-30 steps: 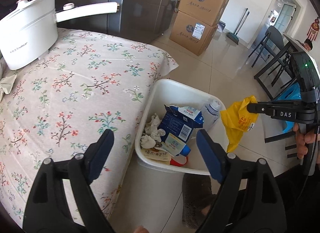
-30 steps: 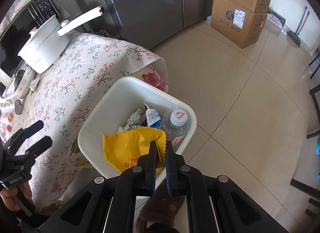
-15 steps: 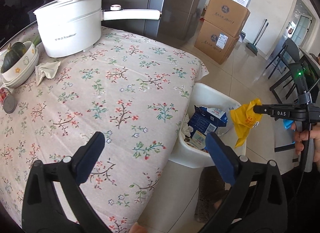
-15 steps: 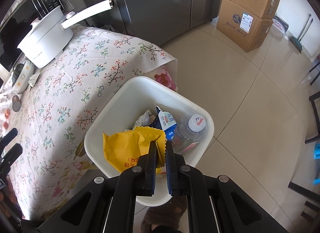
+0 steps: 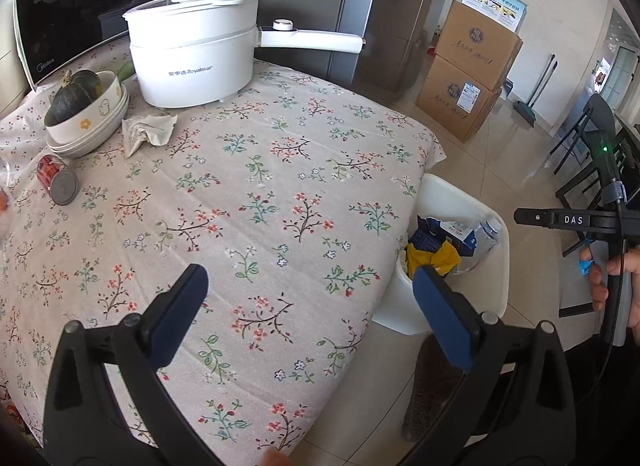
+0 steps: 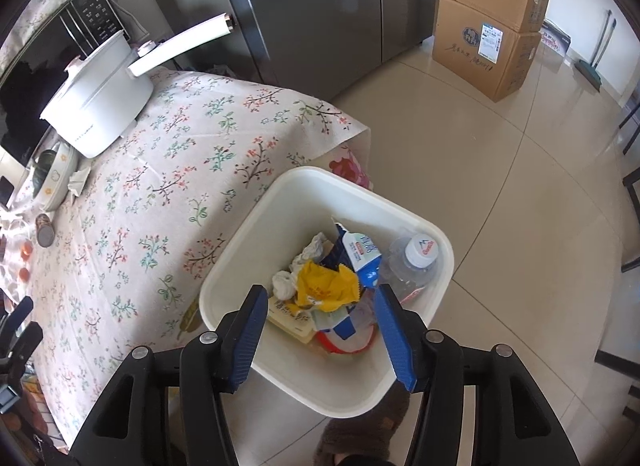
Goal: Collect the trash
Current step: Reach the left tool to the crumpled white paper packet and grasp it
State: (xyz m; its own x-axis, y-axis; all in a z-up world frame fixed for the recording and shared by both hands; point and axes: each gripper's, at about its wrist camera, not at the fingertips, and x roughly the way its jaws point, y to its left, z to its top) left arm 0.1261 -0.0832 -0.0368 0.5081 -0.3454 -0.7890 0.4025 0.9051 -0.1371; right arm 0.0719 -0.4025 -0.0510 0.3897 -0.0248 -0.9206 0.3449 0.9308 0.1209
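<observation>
A white trash bin (image 6: 416, 229) stands on the floor beside the table. In it lie a yellow wrapper (image 6: 324, 284), a blue carton (image 6: 360, 254), a plastic bottle (image 6: 416, 262) and crumpled tissues. My right gripper (image 6: 320, 330) is open and empty above the bin's near side. My left gripper (image 5: 308, 314) is open and empty above the floral tablecloth (image 5: 260, 201). A crumpled tissue (image 5: 146, 131) and a tipped can (image 5: 58, 181) lie on the table. The bin (image 5: 472, 205) and the yellow wrapper (image 5: 434, 260) also show in the left wrist view.
A white electric pot (image 5: 196, 53) with a long handle stands at the table's back. Stacked bowls with a dark squash (image 5: 80, 97) sit at the left. Cardboard boxes (image 6: 488, 21) stand by the fridge. Dark chairs (image 5: 588, 145) stand at the right.
My right gripper opened and the yellow wrapper dropped into the bin. My left gripper moved back over the table, away from the bin.
</observation>
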